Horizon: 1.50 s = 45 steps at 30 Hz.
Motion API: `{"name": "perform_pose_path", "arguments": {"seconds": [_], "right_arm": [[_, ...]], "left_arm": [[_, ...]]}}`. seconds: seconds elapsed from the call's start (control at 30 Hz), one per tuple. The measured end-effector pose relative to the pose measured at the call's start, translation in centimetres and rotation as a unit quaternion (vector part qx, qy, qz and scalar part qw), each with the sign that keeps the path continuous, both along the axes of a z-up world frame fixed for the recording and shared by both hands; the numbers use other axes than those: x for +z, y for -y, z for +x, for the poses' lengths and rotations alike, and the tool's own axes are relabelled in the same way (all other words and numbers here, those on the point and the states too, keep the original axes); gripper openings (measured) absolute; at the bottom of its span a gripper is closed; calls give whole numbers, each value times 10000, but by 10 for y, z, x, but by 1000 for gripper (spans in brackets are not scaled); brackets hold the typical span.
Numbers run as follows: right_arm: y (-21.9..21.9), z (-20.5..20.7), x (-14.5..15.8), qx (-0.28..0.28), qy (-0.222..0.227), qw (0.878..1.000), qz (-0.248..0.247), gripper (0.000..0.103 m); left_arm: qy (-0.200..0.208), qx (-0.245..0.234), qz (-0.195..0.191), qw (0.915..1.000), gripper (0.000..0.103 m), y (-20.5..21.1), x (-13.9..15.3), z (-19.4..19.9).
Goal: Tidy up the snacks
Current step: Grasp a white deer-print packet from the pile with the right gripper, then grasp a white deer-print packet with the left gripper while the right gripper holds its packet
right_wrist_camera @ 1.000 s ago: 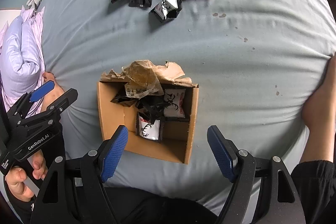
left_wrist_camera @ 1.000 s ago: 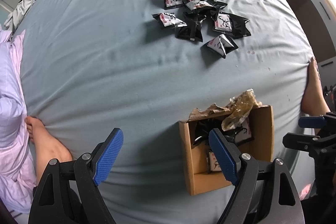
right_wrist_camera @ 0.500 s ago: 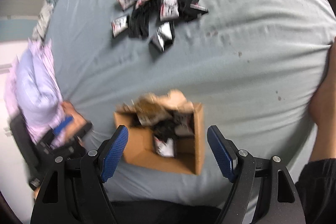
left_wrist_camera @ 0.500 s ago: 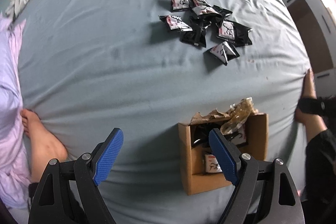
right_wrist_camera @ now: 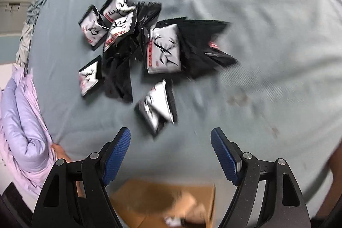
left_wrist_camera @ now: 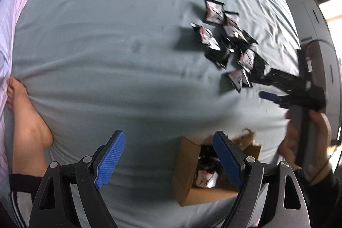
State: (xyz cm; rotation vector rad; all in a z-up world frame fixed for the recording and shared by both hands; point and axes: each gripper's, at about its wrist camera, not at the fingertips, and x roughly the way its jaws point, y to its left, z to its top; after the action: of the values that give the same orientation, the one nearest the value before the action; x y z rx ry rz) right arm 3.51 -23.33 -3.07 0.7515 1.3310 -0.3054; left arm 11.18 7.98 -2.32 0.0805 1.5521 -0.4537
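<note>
Several black-and-white snack packets (right_wrist_camera: 149, 52) lie in a loose pile on the grey-blue bedsheet. One packet (right_wrist_camera: 157, 107) lies nearest my right gripper (right_wrist_camera: 171, 153), which hangs open just short of it with nothing between its blue pads. A brown cardboard box (left_wrist_camera: 192, 172) holding packets and crumpled paper sits beside my left gripper (left_wrist_camera: 168, 161), which is open and empty over bare sheet; its right pad overlaps the box's rim in the picture. In the left wrist view the pile (left_wrist_camera: 228, 44) lies far right, with the right gripper (left_wrist_camera: 271, 87) next to it, held by a hand.
A bare foot (left_wrist_camera: 25, 121) rests on the sheet at the left, beside lilac bedding (right_wrist_camera: 19, 121). The box's top edge (right_wrist_camera: 166, 198) shows below the right gripper. Cupboards (left_wrist_camera: 310, 20) stand past the bed's right edge.
The right gripper has swung away from above the box up to the packet pile, which now looms large. The left gripper's view rolled and shifted, putting the box lower and the right gripper in sight.
</note>
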Motion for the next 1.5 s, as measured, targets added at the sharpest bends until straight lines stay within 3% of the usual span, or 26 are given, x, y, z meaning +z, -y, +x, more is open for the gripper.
{"name": "perform_pose_path", "arguments": {"seconds": [0.13, 0.27, 0.33, 0.37, 0.47, 0.67, 0.77, 0.9, 1.1, 1.3, 1.4, 1.5], "right_arm": [[-7, 25, -26, 355, -111, 9993, -93, 77], [-25, 35, -32, 823, -363, 9933, -723, 77], [-36, 34, -27, 1180, -290, 9859, -1154, 61], [-40, 32, -25, 1360, -249, 9817, -1313, 43], [-42, 23, -22, 1477, -96, 9818, -1192, 29], [-30, -8, -8, 1532, 54, 9821, -1094, 26], [-20, -26, 5, 1513, 196, 9829, -1032, 26], [0, -44, 22, 1341, 438, 9867, -803, 26], [36, -60, 39, 919, 653, 9925, -481, 26], [51, -74, 41, 738, 706, 9944, -273, 26], [61, -77, 43, 618, 716, 9953, -221, 26], [67, -84, 50, 584, 737, 9952, -275, 26]], "left_arm": [[-111, 225, 4, 9997, 86, -3, -12, 13], [-208, 311, 141, 9992, 86, 1, -25, 21], [-216, 302, 206, 9991, 86, 7, -29, 21], [-208, 272, 228, 9992, 86, 9, -31, 22], [-98, 121, 327, 9993, 86, 19, -32, 20], [77, -81, 588, 9982, 86, 29, -33, 17], [21, -17, 440, 9990, 86, 30, -27, 20], [296, -16, 435, 9986, 86, 32, -17, 23], [109, -24, 230, 9997, 86, 38, -15, 30], [347, -116, 596, 9975, 86, 62, -24, 42], [511, -412, 940, 9934, 86, 90, -41, 50], [726, -677, 1035, 9897, 86, 124, -57, 64]]}}
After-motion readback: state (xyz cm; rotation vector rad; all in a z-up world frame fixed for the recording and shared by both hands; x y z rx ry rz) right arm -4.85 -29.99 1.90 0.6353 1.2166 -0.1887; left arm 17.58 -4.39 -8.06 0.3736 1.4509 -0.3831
